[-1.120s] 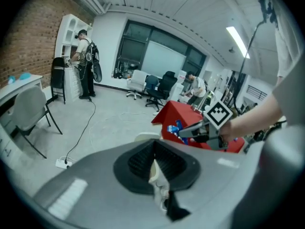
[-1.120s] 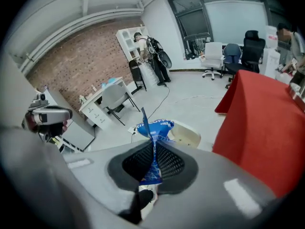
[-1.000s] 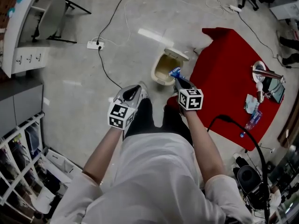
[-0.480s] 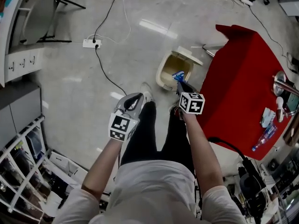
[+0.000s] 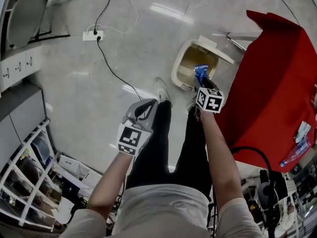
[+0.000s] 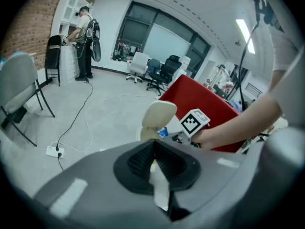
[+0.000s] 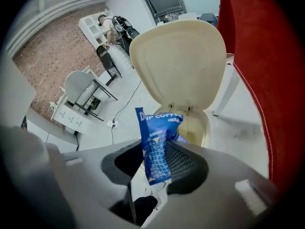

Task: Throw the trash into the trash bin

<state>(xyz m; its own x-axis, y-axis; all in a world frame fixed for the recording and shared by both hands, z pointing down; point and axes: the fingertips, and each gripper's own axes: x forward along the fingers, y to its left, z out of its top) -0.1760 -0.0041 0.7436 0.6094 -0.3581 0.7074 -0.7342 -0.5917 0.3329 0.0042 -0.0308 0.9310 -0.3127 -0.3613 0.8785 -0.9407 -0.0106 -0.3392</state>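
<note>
A cream trash bin [image 5: 179, 73] stands on the floor with its lid [image 5: 216, 42] swung up. My right gripper [image 5: 202, 81] hangs just over its near rim. A blue coffee packet [image 7: 159, 147] stands between its jaws, which have just been opening. The packet leans on the right pad, and the left pad stands clear of it. From this gripper's own view the bin's lid [image 7: 178, 63] and opening lie right below the packet. My left gripper [image 5: 147, 104] hangs to the left, above my leg, with its pads [image 6: 143, 159] meeting at the tip. I make out nothing held in it.
A table under a red cloth [image 5: 277, 83] stands right beside the bin. A power strip [image 5: 93, 35] and its cable lie on the floor at the left, with a chair [image 5: 27, 14] behind. Wire shelving [image 5: 29, 177] fills the lower left. A person [image 6: 86, 37] stands far off.
Both hands have sunk toward the floor. The blue packet has gone from beside the bin's near rim to over its opening. The left gripper stays shut.
</note>
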